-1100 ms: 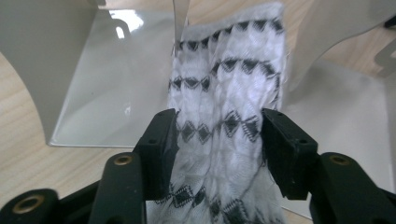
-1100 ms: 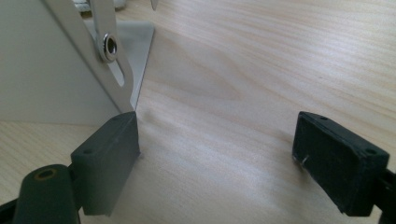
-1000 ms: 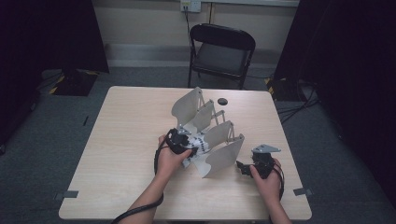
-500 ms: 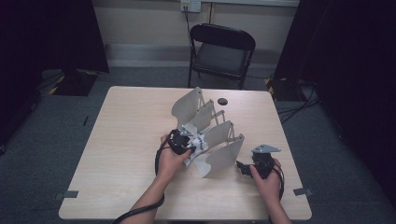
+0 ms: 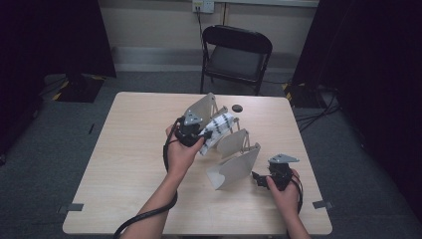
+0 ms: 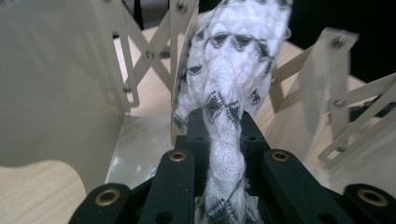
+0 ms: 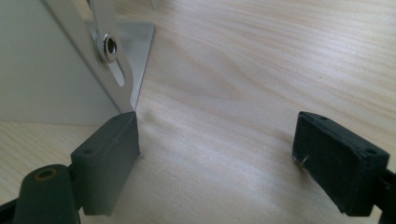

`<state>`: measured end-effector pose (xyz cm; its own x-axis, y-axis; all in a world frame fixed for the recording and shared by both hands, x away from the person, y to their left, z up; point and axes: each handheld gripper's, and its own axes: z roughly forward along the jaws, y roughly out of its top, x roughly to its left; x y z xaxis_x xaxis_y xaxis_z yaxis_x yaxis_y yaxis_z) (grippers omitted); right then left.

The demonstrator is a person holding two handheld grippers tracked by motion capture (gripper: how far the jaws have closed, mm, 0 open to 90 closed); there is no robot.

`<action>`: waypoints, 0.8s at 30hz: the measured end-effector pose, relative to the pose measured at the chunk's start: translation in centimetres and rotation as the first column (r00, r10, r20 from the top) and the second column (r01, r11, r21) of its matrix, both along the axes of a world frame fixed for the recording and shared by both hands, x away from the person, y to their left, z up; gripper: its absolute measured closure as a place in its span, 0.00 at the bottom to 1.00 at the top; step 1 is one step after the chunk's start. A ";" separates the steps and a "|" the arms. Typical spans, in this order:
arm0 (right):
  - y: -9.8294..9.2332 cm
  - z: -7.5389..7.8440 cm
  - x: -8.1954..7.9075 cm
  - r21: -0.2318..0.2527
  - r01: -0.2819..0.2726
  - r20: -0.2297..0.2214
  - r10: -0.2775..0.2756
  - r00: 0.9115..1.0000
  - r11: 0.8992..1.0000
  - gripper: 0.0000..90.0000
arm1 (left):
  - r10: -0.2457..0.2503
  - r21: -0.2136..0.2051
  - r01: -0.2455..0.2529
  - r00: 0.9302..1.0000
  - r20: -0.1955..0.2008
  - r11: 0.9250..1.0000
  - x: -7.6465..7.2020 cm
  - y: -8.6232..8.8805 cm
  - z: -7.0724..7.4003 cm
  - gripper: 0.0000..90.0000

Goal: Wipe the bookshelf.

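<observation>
A white cloth with a black pattern [image 5: 220, 126] hangs above the folding metal rack [image 5: 234, 168], between its upright plates. My left gripper [image 5: 201, 135] is shut on the cloth's near end and holds it lifted. In the left gripper view the cloth [image 6: 233, 70] is bunched and pinched between the black jaws of the left gripper [image 6: 222, 128], with rack plates [image 6: 56, 84] on either side. My right gripper [image 5: 259, 179] rests low on the table by the nearest plate. Seen in its own view, the right gripper [image 7: 219, 140] is open with nothing inside, its left finger [image 7: 107, 154] touching the plate's corner [image 7: 51, 70].
The light wooden table [image 5: 124, 149] has bare room to the left and along its near edge. A small round black thing [image 5: 237, 107] lies behind the rack. A black folding chair [image 5: 234, 55] stands past the far edge, with dark curtains to both sides.
The left gripper has closed on the cloth and risen, drawing the cloth up from between the rack's plates. The right hand has stayed in place.
</observation>
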<state>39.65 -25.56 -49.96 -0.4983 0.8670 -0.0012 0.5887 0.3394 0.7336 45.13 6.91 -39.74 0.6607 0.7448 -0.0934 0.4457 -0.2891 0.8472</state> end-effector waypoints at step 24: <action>0.0 0.0 0.0 0.000 -0.001 -0.001 0.001 1.000 1.000 0.16 | -0.005 0.001 0.005 0.997 -0.079 1.000 -0.2 -1.8 -4.0 0.88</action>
<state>39.65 -25.56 -49.96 -0.4988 0.8667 -0.0007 0.5889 0.3395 0.7334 44.92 5.10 -43.76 0.6550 0.7417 -0.1443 0.5096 -0.2926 0.8092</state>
